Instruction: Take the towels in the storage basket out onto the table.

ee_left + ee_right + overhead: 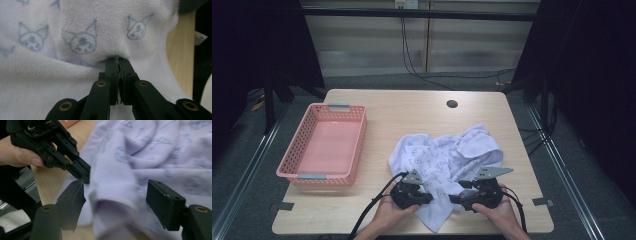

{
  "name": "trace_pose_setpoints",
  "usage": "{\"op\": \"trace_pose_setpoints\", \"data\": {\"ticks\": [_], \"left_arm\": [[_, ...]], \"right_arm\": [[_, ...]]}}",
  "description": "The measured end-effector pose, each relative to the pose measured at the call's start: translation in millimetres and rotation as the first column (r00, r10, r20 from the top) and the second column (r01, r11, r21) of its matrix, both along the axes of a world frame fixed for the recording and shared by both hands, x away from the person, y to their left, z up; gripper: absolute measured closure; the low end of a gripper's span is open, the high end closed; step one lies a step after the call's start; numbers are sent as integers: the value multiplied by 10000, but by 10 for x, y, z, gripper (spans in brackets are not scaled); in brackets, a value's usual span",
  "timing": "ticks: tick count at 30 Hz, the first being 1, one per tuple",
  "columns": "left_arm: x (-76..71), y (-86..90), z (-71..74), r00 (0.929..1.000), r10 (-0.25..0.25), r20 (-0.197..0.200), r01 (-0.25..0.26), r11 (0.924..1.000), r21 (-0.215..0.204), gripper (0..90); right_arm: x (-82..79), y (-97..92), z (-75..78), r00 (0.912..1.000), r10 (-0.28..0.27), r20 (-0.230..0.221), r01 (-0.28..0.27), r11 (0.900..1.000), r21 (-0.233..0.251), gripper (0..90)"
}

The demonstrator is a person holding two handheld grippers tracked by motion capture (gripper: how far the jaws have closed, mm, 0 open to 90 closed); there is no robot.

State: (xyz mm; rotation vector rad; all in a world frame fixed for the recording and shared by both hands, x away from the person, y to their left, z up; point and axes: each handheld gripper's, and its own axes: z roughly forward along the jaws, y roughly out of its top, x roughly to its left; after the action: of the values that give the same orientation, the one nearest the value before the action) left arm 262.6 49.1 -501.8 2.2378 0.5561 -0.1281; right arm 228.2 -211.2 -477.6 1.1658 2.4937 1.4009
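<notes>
Black jaws pinch soft printed terry towel [82, 75]; crumpled.

From my seat the wooden table [377, 107] is pale and rectangular, with a round cable hole [452, 104] near its edge at one o'clock. Small grey tape tabs [543, 202] mark its near corners. Grey carpeted floor [247, 165] surrounds it, crossed by metal rails [562, 175] at three and nine o'clock. At twelve o'clock I see a light panelled wall [372, 45] with black cables [412, 60] hanging down. Dark curtains [602, 75] close both sides; light is dim and even.
</notes>
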Motion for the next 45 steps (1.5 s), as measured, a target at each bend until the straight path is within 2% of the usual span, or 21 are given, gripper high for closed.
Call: {"op": "trace_pose_setpoints", "data": {"ticks": [3,5,6,10,13,14,17,18,21,23,26,27,30,32,33,35,37,40,43,44,45], "left_arm": [[-9,-43,9,9997,-204,-151,203,9998,-66,810],[-23,-2,20,9993,-259,-273,256,9996,-122,705],[-28,28,35,9996,-195,-184,193,9997,-141,602],[13,236,182,9980,433,450,-399,9965,-735,593],[117,477,263,9894,1308,637,-1219,9842,-1281,627],[141,529,267,9872,1484,582,-1394,9807,-1374,648],[229,698,257,9814,1818,614,-1727,9763,-1307,663],[275,754,238,9762,2085,590,-1998,9715,-1275,673],[367,762,184,9727,2254,560,-2188,9701,-1046,671],[484,713,137,9705,2342,566,-2303,9708,-674,627],[676,648,164,9656,2551,501,-2493,9633,-997,555],[676,648,164,9656,2551,501,-2493,9633,-997,544],[806,635,184,9536,2965,516,-2887,9496,-1221,501],[882,656,150,9385,3421,475,-3339,9339,-1279,484],[916,667,119,9268,3749,233,-3689,9200,-1320,469],[956,659,58,9253,3785,247,-3737,9208,-1117,471],[983,642,8,9313,3641,41,-3618,9265,-1030,457],[1014,586,6,9380,3466,55,-3446,9339,-953,464],[1070,508,-30,9338,3578,-57,-3563,9282,-1067,512],[1080,475,-48,9315,3638,35,-3623,9284,-822,525],[1091,447,-70,9359,3522,48,-3511,9341,-650,525]], "right_arm": [[30,82,-74,9997,170,-193,-180,9986,-501,425],[47,106,-127,10000,-24,-93,14,9932,-1161,638],[95,35,-134,9998,-46,-172,28,9944,-1059,745],[184,-167,-150,9989,-318,-352,273,9922,-1215,792],[222,-275,-152,9981,-495,-369,443,9906,-1295,797],[280,-432,-152,9952,-938,-295,885,9853,-1462,799],[354,-580,-165,9903,-1358,-295,1300,9803,-1486,798],[441,-709,-180,9860,-1670,-7,1642,9703,-1778,795],[513,-799,-192,9827,-1854,45,1832,9669,-1778,774],[593,-884,-205,9760,-2175,101,2159,9609,-1731,713],[547,-940,-102,9667,-2507,520,2555,9570,-1374,531],[547,-940,-102,9667,-2507,520,2555,9570,-1374,531],[388,-953,46,9600,-2656,883,2734,9575,-922,478],[259,-940,129,9567,-2716,1051,2809,9558,-871,427],[185,-932,173,9516,-2853,1146,2956,9515,-856,399],[57,-911,222,9553,-2701,1198,2789,9582,-633,416],[-83,-900,224,9540,-2758,1178,2836,9573,-554,409],[-118,-923,235,9482,-2875,1355,2968,9534,-540,405],[-100,-964,270,9476,-2882,1379,2944,9553,-260,393],[-86,-965,278,9479,-2875,1373,2945,9551,-334,364],[-73,-959,279,9490,-2865,1319,2939,9550,-402,338]]}}
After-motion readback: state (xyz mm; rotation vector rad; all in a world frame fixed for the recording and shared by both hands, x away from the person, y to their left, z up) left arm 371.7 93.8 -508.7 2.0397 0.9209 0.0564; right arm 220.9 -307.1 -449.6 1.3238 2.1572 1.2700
